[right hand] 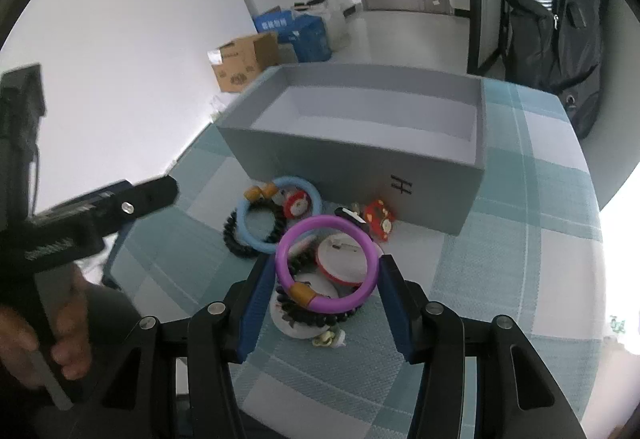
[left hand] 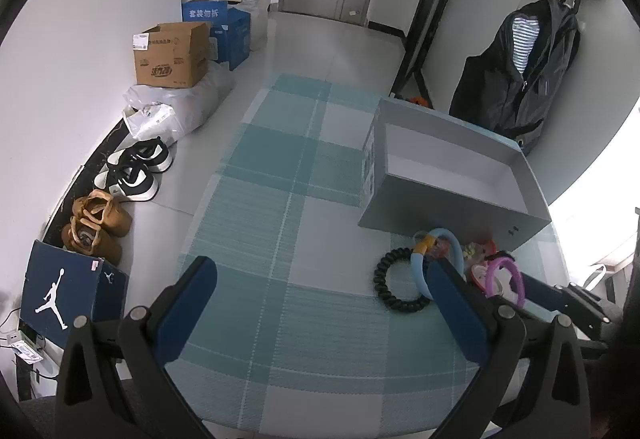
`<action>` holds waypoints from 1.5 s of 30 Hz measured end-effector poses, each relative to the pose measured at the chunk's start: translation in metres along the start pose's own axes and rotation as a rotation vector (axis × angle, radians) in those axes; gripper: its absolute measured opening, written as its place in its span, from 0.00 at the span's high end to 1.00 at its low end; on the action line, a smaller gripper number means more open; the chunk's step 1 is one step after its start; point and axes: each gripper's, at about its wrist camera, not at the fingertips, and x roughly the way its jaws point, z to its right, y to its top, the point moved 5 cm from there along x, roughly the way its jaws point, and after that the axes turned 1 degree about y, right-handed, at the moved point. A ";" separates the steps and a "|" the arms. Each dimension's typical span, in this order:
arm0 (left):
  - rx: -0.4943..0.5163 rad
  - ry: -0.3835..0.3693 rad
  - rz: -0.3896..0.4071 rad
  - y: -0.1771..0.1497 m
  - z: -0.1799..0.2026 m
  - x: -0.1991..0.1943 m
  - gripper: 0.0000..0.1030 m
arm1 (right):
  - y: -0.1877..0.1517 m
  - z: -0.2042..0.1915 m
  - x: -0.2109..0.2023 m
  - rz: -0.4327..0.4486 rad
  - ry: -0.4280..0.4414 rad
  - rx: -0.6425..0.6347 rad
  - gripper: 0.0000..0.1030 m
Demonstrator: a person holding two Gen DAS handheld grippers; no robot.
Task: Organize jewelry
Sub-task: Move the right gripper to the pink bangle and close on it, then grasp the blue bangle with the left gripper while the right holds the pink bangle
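The right gripper [right hand: 326, 275] has its blue pads on either side of the purple bangle [right hand: 326, 267], jaws narrowed to the ring's width and seemingly pressing its outer rim, though whether the left pad truly touches is hard to tell. The bangle sits atop a heap of jewelry near the table's front edge: a string of dark beads [right hand: 316, 313] and a round white-and-red piece [right hand: 344, 259] lie under it. Just beyond are a light blue bangle [right hand: 276, 215], a black coiled ring [right hand: 240, 239] and small red trinkets [right hand: 378, 219], all just in front of the open grey box [right hand: 360, 155], which is empty. The left gripper [left hand: 320, 303] hangs wide open over the checked tablecloth [left hand: 260, 179], holding nothing. A round, smooth ring pinched across its width may well squirt out sideways, I'd judge; the beads beneath could also snag and come up with it, scattering the pile toward the table's edge.
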 end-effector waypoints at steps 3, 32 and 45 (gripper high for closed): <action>0.013 -0.009 -0.014 -0.002 0.004 0.003 0.01 | 0.000 0.001 -0.006 0.020 0.016 0.007 0.50; 0.067 -0.041 -0.181 -0.010 0.043 0.039 0.67 | 0.002 0.045 -0.051 0.114 0.073 0.124 0.50; 0.036 -0.105 -0.175 -0.006 0.041 0.032 0.95 | 0.003 0.048 -0.050 0.117 0.073 0.130 0.50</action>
